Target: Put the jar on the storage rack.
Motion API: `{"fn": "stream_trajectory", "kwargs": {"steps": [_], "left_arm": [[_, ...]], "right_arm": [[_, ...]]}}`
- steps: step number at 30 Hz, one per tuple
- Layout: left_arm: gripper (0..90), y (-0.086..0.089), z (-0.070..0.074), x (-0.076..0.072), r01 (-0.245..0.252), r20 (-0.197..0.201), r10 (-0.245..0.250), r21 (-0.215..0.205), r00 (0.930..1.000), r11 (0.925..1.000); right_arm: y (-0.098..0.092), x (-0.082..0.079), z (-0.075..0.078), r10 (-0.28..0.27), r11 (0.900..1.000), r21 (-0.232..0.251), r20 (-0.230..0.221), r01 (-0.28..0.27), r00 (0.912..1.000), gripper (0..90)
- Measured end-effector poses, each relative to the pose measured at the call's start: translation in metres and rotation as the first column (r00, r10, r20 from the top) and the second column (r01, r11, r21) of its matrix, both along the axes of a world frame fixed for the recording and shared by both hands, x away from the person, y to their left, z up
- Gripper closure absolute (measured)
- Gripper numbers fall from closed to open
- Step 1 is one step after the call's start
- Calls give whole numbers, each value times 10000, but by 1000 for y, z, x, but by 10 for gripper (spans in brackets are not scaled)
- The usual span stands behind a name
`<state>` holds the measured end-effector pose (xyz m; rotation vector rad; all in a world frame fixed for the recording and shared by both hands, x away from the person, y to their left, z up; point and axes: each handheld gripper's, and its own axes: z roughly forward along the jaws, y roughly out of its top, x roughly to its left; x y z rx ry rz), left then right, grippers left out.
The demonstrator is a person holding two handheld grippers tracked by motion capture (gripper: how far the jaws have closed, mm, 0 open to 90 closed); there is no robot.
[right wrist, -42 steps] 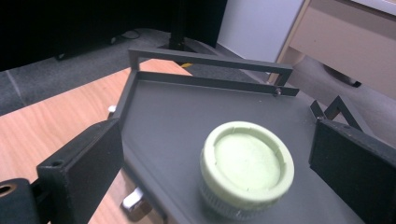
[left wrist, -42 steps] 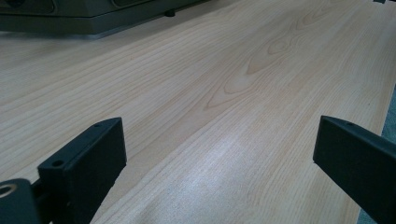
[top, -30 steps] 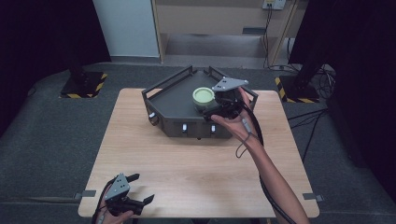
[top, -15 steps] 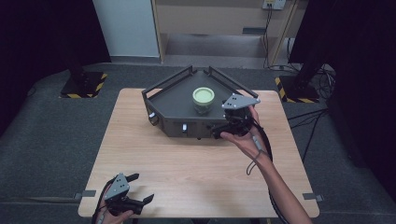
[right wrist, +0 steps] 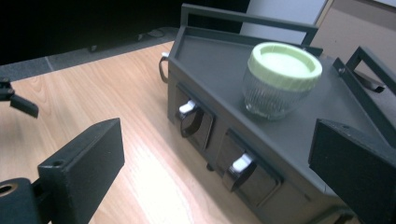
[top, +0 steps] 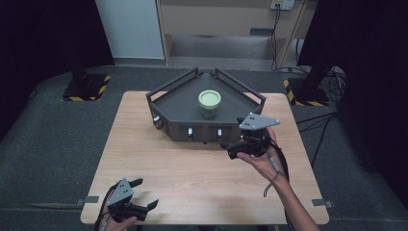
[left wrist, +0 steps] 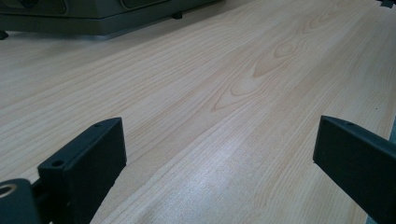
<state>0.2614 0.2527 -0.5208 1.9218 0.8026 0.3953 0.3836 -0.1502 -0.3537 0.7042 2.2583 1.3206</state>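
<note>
1. Two big things first: the pale wooden table under my hands, and on its far half the dark grey five-sided tray cabinet with railings along its rim.
2. On that cabinet's flat top stands the ribbed clear glass jar with the pale green screw lid, upright, towards the front right of the deck, well inside the rails.
3. Right gripper hangs just in front of the cabinet's front face, to the jar's near right, jaws spread wide and holding nothing. Through the right gripper view I look between them at the jar and the two small drawer fronts with silver-tipped pull handles.
4. Left gripper rests low at the near left corner of the table, well apart from everything, jaws wide open and empty; in the left gripper view, bare wood grain runs between them.
5. Handling, as I judge it: glass is stiff but breakable and likely weighty for its size; the ribs should give some bite, but the smooth lid could slip. I'd take it across the ribbed body below the lid, squeezing gently.
6. Writing: none that I can read on jar, lid or cabinet.
</note>
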Motion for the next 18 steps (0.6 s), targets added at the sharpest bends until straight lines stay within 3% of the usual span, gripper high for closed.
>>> {"fn": "stream_trajectory", "kwargs": {"steps": [18], "left_arm": [[13,1,0,1,-126,8,126,-46,9999,9999]], "right_arm": [[-31,-25,-31,-139,9995,287,-466,153,9988,34]]}}
